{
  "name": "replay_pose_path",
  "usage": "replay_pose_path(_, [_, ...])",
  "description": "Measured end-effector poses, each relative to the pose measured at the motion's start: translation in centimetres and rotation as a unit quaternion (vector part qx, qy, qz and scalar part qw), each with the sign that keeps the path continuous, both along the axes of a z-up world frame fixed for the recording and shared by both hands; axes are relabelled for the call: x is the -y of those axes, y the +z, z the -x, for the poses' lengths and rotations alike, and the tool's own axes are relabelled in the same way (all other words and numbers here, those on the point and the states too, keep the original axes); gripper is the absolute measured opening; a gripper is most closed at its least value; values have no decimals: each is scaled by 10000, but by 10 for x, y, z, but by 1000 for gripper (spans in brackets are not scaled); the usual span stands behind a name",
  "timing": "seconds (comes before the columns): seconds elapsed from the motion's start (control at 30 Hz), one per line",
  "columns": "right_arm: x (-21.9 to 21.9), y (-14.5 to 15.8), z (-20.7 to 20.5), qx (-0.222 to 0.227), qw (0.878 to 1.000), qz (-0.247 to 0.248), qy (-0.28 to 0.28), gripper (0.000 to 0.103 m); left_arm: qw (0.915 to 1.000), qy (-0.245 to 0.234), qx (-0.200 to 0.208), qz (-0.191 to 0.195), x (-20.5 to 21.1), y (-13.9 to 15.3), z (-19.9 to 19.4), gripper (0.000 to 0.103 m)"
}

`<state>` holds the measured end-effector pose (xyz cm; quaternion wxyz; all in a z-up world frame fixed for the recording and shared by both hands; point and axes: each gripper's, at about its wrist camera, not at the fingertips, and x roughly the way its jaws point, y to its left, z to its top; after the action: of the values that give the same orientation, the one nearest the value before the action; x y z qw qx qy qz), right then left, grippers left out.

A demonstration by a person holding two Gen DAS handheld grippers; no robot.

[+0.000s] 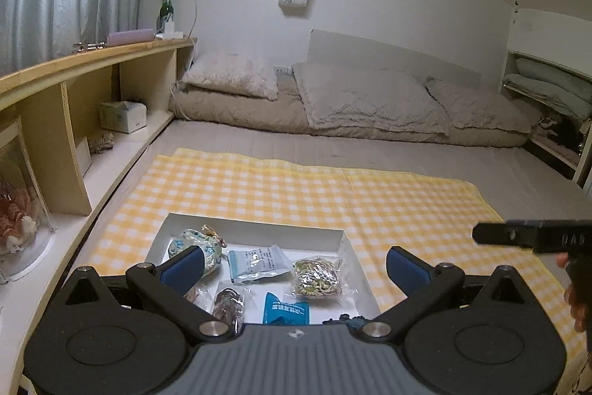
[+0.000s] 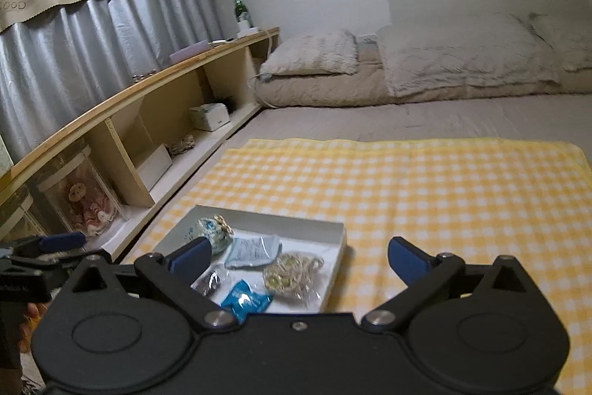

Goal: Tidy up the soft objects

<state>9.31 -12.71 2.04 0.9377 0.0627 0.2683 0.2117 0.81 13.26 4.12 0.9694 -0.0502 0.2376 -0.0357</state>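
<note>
A shallow white box lies on a yellow checked cloth. In it are a floral pouch, a pale sachet, a bag of yellowish cords, a blue packet and a dark bagged item. My left gripper is open above the box, empty. My right gripper is open above the box's right edge, empty.
A long wooden shelf runs along the left with a tissue box and a doll in a clear case. Beige pillows and folded bedding lie at the back.
</note>
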Motion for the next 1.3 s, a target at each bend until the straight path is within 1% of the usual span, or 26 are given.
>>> replay_pose_path(0.17, [6, -14, 30, 216, 9990, 315, -221, 103, 9995, 194, 52, -235, 11, -8, 15, 103])
replay_pose_path(0.33, [7, -25, 55, 540, 9961, 627, -321, 103, 9994, 247, -74, -245, 17, -20, 27, 103])
replay_pose_path(0.53, [6, -34, 77, 829, 9924, 857, -289, 103, 9974, 310, -19, -643, 28, -32, 42, 103])
replay_pose_path(0.67, [4, -38, 85, 940, 9902, 996, -281, 103, 9961, 379, 0, -796, 34, -39, 50, 103])
replay_pose_path(0.93, [7, -45, 96, 913, 9902, 1012, -293, 103, 9964, 442, -53, -717, 38, -47, 57, 103])
replay_pose_path(1.3, [11, -45, 102, 963, 9903, 936, -362, 103, 9966, 417, -21, -713, 39, -46, 59, 103])
